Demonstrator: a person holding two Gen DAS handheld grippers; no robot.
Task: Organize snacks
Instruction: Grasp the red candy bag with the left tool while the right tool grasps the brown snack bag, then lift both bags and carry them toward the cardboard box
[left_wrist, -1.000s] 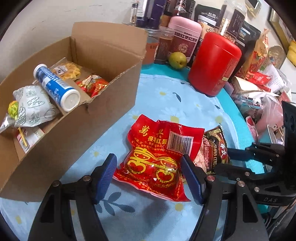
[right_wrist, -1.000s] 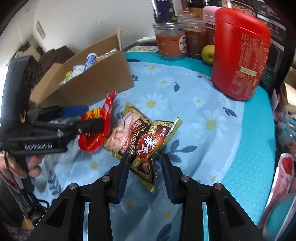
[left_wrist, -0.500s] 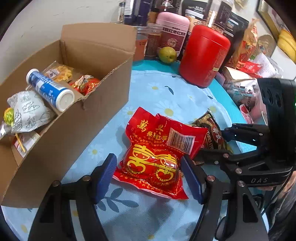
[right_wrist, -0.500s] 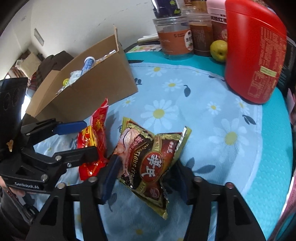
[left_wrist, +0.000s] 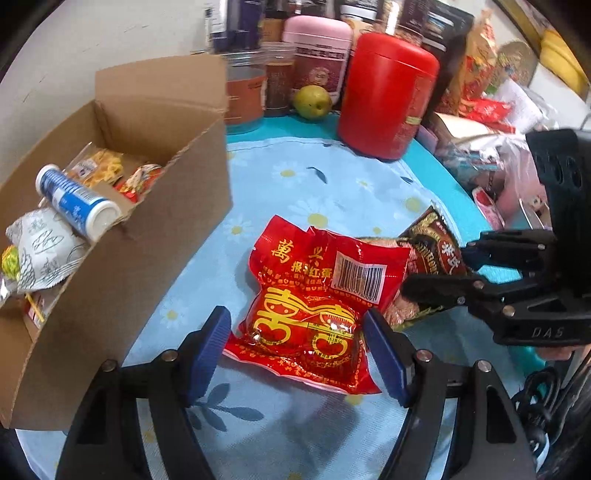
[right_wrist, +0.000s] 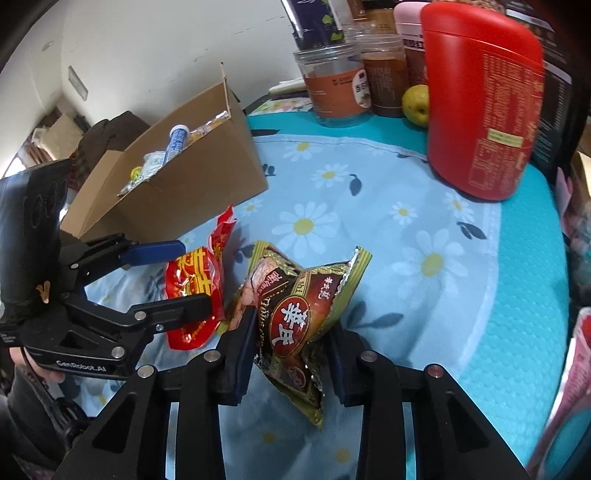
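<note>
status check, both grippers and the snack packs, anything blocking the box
Right gripper just closed on brown snack pack. Left gripper open astride red pack. Cardboard box path clear.

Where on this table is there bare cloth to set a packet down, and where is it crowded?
Bare daisy cloth lies between the cardboard box, the red canister and the brown snack packet. The table's back edge is crowded with jars and a pear. The box already holds a blue tube and packets.

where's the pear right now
In the left wrist view the pear sits at the back of the table, between the brown jars and the red canister.
</note>
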